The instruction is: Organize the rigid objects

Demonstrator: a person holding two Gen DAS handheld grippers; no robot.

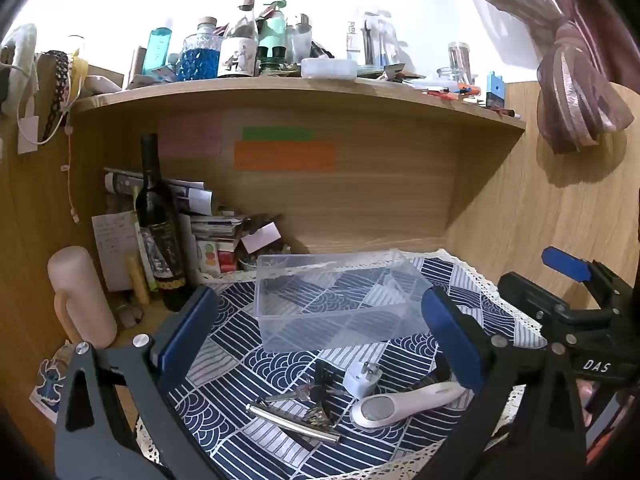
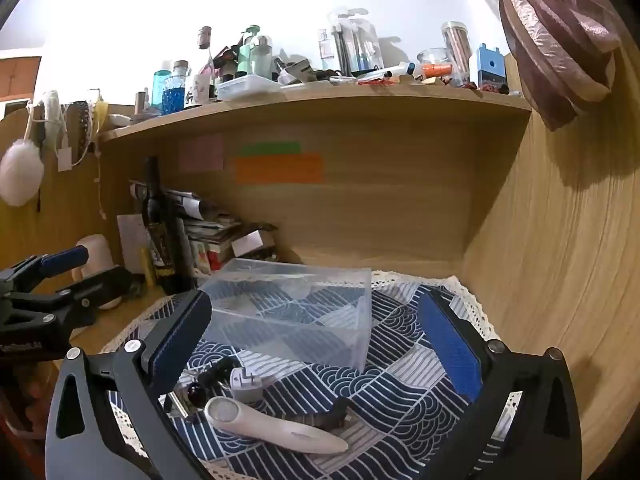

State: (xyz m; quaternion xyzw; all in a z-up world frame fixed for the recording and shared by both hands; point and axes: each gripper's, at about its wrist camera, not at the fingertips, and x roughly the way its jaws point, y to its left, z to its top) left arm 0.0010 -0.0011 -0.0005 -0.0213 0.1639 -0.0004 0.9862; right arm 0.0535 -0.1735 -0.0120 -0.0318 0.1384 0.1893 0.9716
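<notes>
A clear plastic box (image 1: 336,300) (image 2: 296,316) stands empty on a blue patterned cloth (image 1: 256,452). In front of it lie a white handheld magnifier (image 1: 404,402) (image 2: 272,426), a white plug adapter (image 1: 362,378) (image 2: 246,386), a bunch of keys (image 1: 312,392), a silver metal tube (image 1: 292,422) and a dark hair clip (image 2: 324,416). My left gripper (image 1: 320,336) is open and empty above these items. My right gripper (image 2: 316,340) is open and empty, just right of the left one.
A dark wine bottle (image 1: 160,232), a pale cup (image 1: 80,296), papers and small boxes crowd the back left corner. A wooden shelf (image 1: 280,92) full of bottles hangs overhead. A wooden wall (image 2: 560,280) closes the right side.
</notes>
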